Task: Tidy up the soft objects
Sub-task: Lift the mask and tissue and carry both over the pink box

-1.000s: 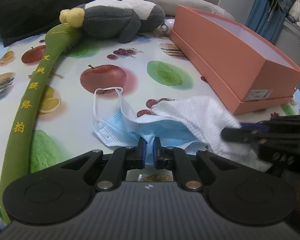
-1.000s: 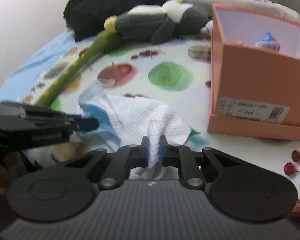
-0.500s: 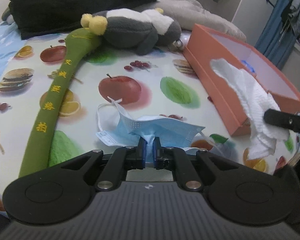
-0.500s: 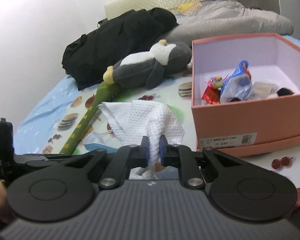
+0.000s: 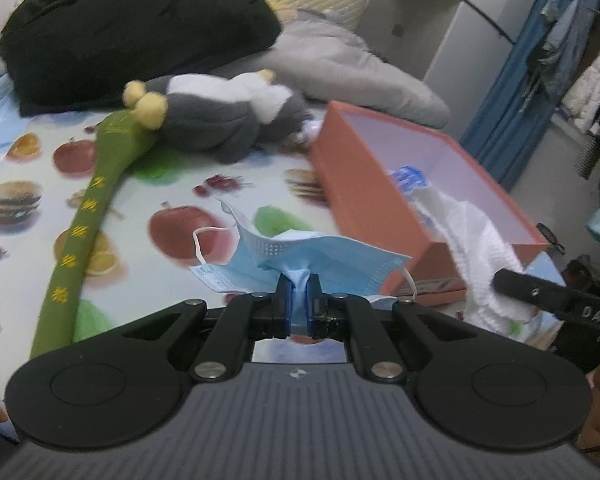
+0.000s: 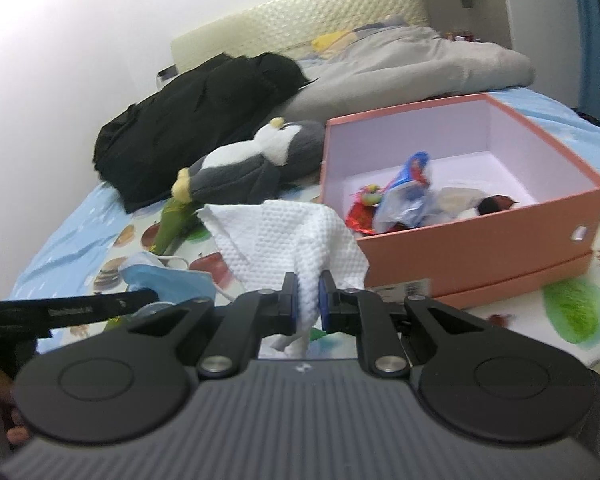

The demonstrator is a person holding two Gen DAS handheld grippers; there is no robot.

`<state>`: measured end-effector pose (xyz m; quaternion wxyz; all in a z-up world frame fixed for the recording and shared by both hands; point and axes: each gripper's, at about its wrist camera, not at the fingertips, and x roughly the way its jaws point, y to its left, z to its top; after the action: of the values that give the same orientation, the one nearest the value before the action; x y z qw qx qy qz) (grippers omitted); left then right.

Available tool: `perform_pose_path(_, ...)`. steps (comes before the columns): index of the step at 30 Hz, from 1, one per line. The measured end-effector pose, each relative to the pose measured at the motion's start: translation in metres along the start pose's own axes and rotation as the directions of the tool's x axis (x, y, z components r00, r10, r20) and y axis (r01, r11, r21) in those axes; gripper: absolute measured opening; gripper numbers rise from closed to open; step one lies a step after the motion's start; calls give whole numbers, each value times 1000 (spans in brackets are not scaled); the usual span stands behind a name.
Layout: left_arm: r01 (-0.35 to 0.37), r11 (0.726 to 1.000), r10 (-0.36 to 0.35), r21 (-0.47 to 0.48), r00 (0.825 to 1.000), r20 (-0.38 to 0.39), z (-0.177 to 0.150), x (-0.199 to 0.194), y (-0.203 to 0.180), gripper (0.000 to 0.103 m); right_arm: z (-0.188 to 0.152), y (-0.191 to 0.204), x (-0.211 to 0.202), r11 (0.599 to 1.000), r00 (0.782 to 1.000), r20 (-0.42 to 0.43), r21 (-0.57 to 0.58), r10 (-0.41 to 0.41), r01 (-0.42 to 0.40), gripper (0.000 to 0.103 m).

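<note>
Bedroom setting: a bed covered by a fruit-and-burger printed sheet (image 5: 228, 184), with a cream padded headboard (image 6: 300, 20) behind. Right-hand margin of the left wrist view is taken up by hanging clothes (image 5: 588, 80), blurred and cut off by the frame.

Item 1. Blue face mask (image 5: 320, 260), pinched at its bunched middle by the left gripper (image 5: 298, 300), whose jaws are closed on it. The mask is held clear of the sheet; one ear loop is seen at its left, the other partly hidden behind a finger.

Item 2. White textured cloth (image 6: 288, 240), clamped between the fingers of the right gripper (image 6: 308, 300). It is held up just beside the near wall of the box; in the left wrist view its upper end is seen draped over the box rim. Its lower end is hidden behind the gripper body.

Item 3. Orange box (image 6: 480, 248), open-topped, resting on the sheet. Wrapped packets in red, blue and clear film lie inside; the contents cannot be identified individually.

Item 4. Grey and white plush penguin (image 5: 228, 120), lying on its side beyond the box.

Item 5. Long green padded stick (image 5: 88, 216) with yellow characters, illegible through blur; its far end touches the penguin.

Item 6. Black garment (image 5: 132, 36) and grey bedding (image 6: 412, 64), heaped at the head of the bed.
</note>
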<state>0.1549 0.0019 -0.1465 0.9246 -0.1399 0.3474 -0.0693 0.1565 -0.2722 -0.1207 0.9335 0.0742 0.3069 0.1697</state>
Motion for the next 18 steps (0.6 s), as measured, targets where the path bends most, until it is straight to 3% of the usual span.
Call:
perform_pose_path(8, 104, 993, -106, 59, 994, 26, 23, 2, -45, 8, 5, -20, -26, 998, 997, 57, 25, -59, 58, 14)
perform_pose_path(18, 207, 968, -217, 138, 974, 61, 91, 38, -93, 8, 36, -38, -16, 995, 984, 149, 14, -102, 101, 14)
